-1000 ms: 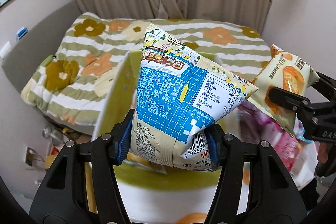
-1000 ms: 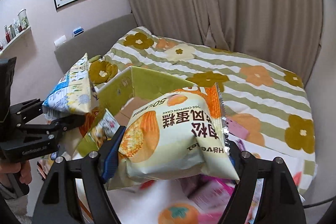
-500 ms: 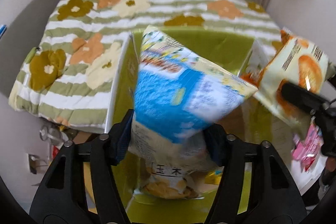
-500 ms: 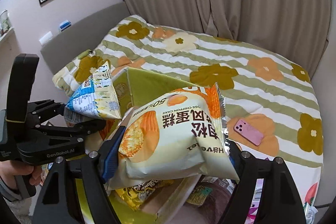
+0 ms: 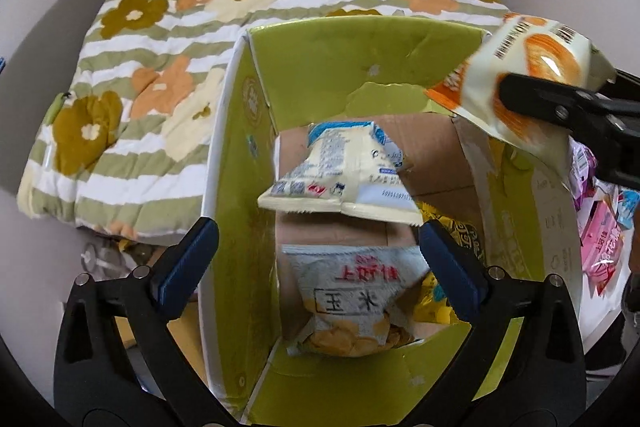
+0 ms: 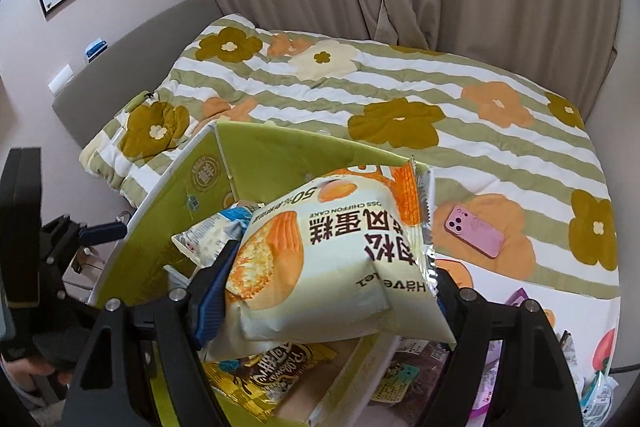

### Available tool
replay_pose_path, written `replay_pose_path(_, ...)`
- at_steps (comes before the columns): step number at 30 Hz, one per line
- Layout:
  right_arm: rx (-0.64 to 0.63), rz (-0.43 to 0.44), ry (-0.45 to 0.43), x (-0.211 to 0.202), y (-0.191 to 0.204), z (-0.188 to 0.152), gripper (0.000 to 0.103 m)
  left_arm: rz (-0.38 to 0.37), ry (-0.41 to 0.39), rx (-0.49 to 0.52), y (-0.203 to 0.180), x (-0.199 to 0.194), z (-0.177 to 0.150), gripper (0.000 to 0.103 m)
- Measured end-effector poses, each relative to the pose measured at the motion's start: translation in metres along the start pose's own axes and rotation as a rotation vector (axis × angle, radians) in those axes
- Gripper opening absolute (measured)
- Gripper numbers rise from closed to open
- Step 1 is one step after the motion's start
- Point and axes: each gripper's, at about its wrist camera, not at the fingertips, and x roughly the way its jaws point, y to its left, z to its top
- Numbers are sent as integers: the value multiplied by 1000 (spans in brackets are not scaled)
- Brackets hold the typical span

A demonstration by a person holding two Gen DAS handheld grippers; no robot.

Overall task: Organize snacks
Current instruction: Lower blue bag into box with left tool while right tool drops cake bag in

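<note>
Left gripper [image 5: 316,259], jaws just opened wide, blue-and-cream snack bag [image 5: 340,175] free between them inside the green carton [image 5: 360,59]; right gripper [image 6: 320,291] clamping chiffon cake packet [image 6: 336,259] above it.

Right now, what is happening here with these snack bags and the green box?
A person holds a gripper in each hand and is putting snacks into the green box beside the bed. The left gripper has just opened its jaws; the blue and cream bag is free of its pads, above the packets in the box. The right gripper is clamped on the chiffon cake bag over the box's right side, not yet released.
</note>
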Motion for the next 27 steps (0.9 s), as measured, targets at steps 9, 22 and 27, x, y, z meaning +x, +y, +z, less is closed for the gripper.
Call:
replay_pose_path(9,16,-5,-3,13,8,9,77,-17,9,-23,4,0,-8,100)
replay_pose_path(22,-2,-36,-85,-10,17,1,98,-46,-25,-35,4,-18,-19,100)
replay_pose_path(27,38,-41,-76,-27,10,-6,98,-60,-49,-17,-5,-29,-22,100)
